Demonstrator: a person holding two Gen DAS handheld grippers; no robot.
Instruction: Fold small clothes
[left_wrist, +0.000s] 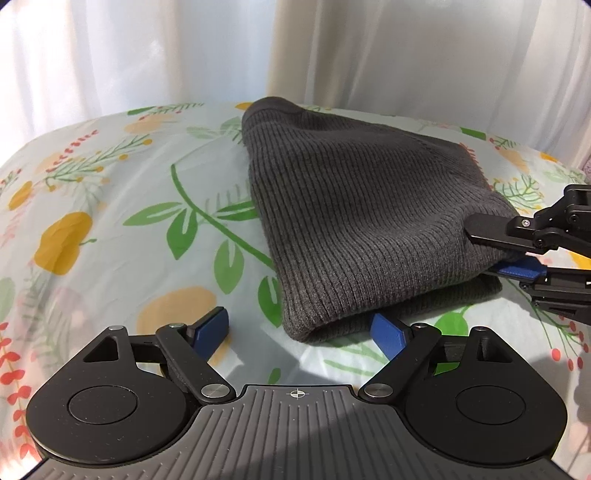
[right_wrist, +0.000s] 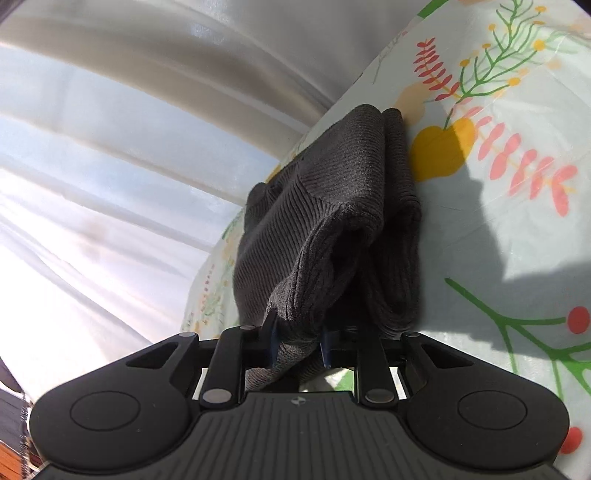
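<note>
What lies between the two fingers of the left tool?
In the left wrist view, the near corner of the gray hat and bare flowered cloth. The left tool stands open, gripping nothing.

We see a dark grey ribbed knit beanie (left_wrist: 354, 206) on a pale floral cloth (left_wrist: 110, 206) printed with green leaves, yellow fruit and red sprigs. Behind the beanie hang white curtains (left_wrist: 147, 48). Our gripper pads (left_wrist: 212, 325) are blue.

Floral cloth (left_wrist: 92, 229) before pale curtains (left_wrist: 147, 55).
You see a white cloth printed with green leaves, yellow fruit and red sprigs covering the surface. Behind it hang sheer curtains in long folds, lit brightly from behind; daylight throws hard shadows (right_wrist: 491, 229) across the cloth.
</note>
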